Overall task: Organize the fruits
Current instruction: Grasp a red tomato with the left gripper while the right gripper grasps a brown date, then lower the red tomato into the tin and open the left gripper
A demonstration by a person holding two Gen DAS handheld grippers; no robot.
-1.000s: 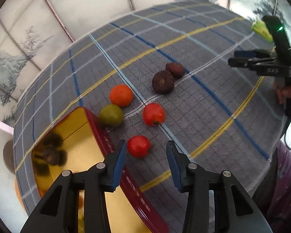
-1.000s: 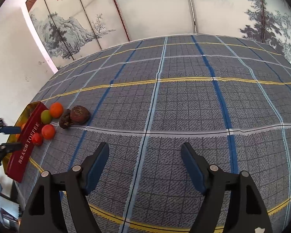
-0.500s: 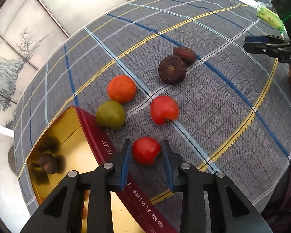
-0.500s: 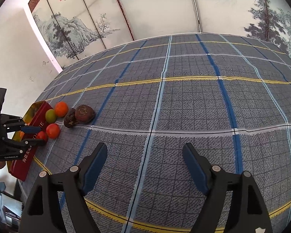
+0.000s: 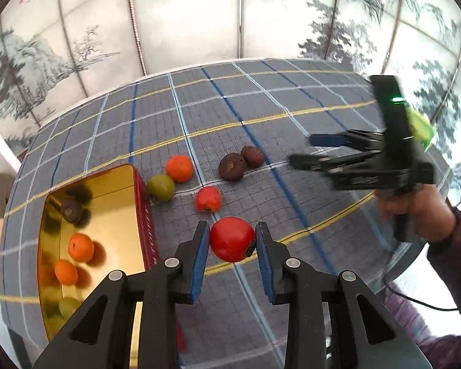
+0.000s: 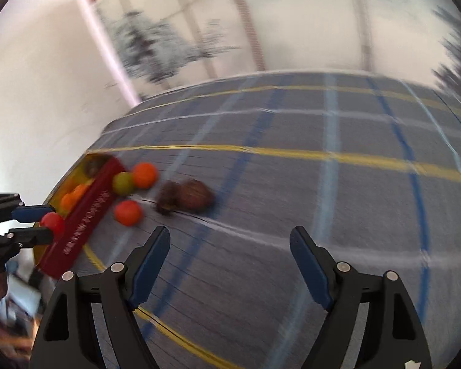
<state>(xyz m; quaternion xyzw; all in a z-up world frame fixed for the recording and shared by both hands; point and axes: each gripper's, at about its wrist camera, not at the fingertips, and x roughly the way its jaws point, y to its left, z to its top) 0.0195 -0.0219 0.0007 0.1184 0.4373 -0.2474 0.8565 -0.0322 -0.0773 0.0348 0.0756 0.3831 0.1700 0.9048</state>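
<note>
Red tomato [image 5: 232, 240] sat clamped between the left gripper [image 5: 230, 256] pads, raised off the plaid cloth [image 5: 292, 141] beside the tin. Only the left wrist view showed inside the gold-lined tin [image 5: 120, 184]: two oranges, one brown fruit, greenish ones. Right gripper [image 6: 230, 261] hung with jaws spread, holding nothing; five fruits lay loose.
</note>
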